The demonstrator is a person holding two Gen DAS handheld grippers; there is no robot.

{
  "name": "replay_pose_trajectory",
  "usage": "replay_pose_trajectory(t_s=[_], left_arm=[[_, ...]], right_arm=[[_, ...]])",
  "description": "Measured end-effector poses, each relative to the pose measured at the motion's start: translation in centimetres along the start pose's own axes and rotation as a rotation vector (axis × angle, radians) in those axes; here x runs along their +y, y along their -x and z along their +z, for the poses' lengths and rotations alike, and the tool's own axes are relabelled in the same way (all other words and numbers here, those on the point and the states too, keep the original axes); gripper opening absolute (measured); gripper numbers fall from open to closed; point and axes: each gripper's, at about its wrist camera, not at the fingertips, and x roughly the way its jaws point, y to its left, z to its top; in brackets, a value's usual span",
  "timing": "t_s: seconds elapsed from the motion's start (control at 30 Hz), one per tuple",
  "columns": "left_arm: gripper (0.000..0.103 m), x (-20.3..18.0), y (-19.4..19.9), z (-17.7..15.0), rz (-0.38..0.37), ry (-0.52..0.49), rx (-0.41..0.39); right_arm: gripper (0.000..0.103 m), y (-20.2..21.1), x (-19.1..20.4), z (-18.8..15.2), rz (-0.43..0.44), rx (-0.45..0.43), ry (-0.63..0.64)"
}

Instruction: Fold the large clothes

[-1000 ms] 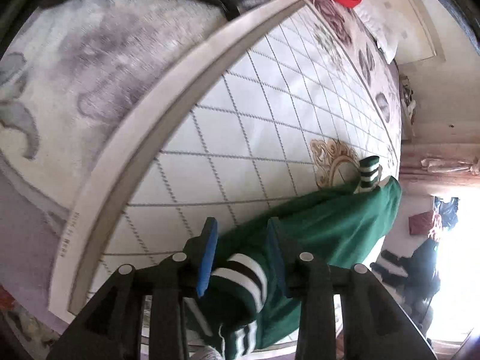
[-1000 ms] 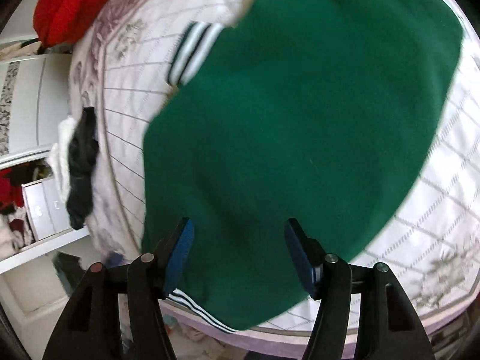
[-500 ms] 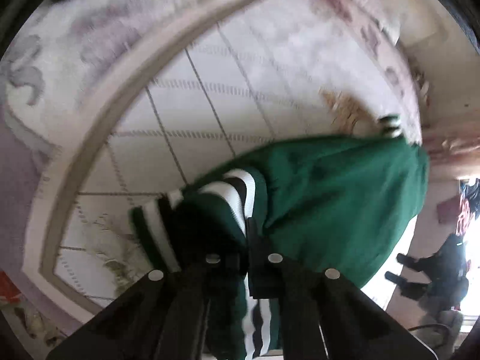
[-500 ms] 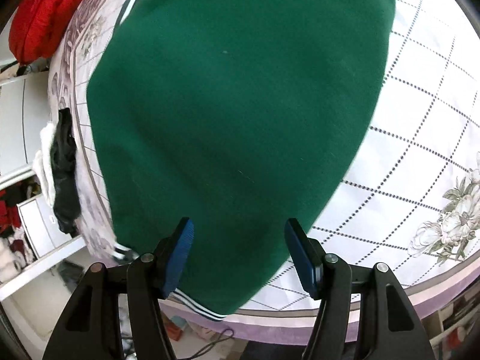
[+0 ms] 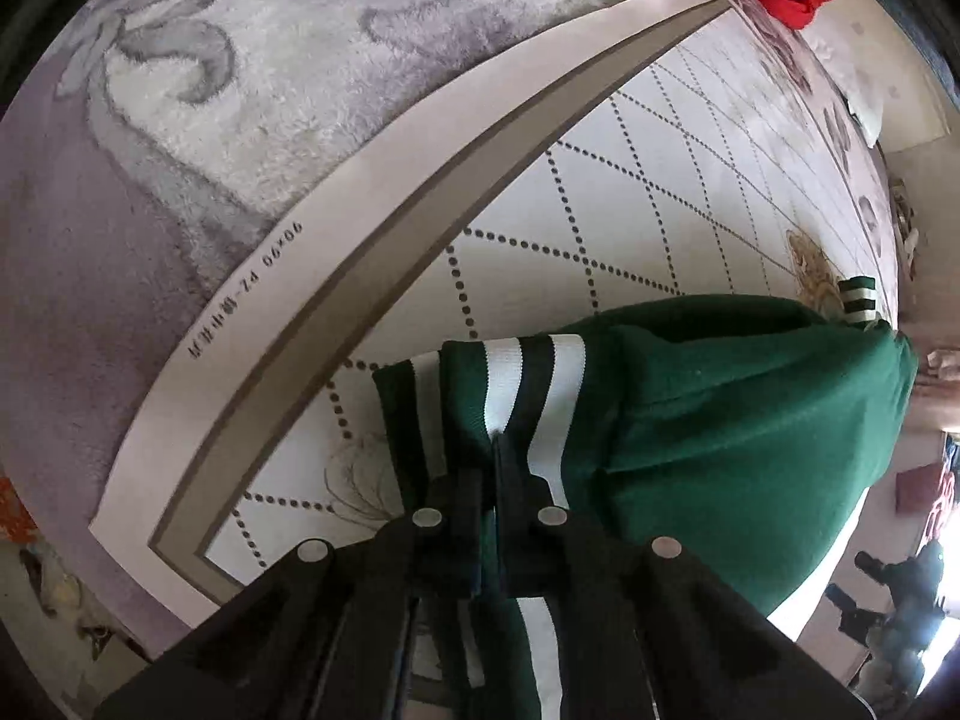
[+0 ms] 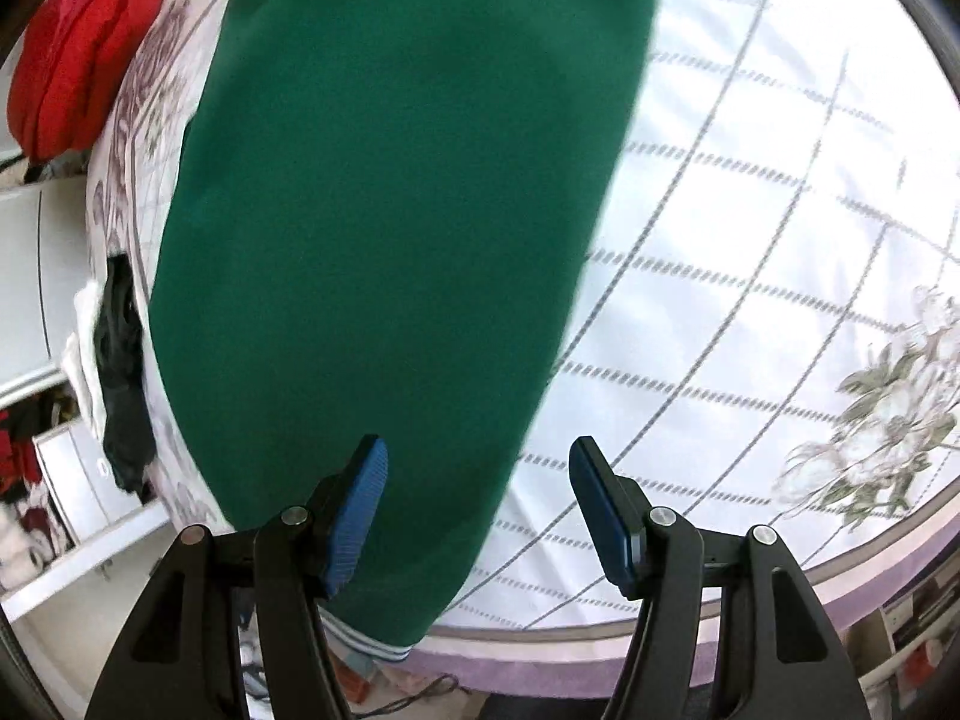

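From my feed the green jacket (image 5: 750, 420) looks like matt knit cloth, ribbed at its striped cuff (image 5: 516, 384). Upper left, the blanket (image 5: 300, 60) is fuzzy plush; right gripper (image 6: 477, 504) pads (image 6: 360, 492) ridged blue rubber.

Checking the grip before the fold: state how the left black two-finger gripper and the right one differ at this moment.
The left gripper is shut, while the right gripper stands open. The left pinches the striped cuff of the green knit garment; the right only hangs over the garment's plain edge, blue pads touching nothing. Both are black and point steeply down at the white quilted bedspread.
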Motion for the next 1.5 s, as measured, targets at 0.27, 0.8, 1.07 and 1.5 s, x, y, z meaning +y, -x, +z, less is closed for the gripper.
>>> replay_pose_trajectory(t_s=[0.27, 0.8, 1.07, 1.5], left_arm=[[0.002, 0.5, 0.5, -0.5, -0.020, 0.022, 0.008], [0.004, -2.9, 0.6, -8.7, -0.102, 0.020, 0.237], [0.004, -0.7, 4.8, -6.0, -0.071, 0.058, 0.129], [0.007, -6.9, -1.3, -1.0, 0.070, -0.319, 0.134]], right_arm=[[0.073, -7.5, -4.1, 4.1, 0.346, 0.032, -0.166], [0.065, -5.6, 10.7, 12.9, 0.034, -0.032, 0.200], [0.066, -9.2, 4.3, -4.2, 0.118, 0.252, 0.131], [0.032, -14.9, 1.5, -11.2, 0.117, 0.252, -0.018]])
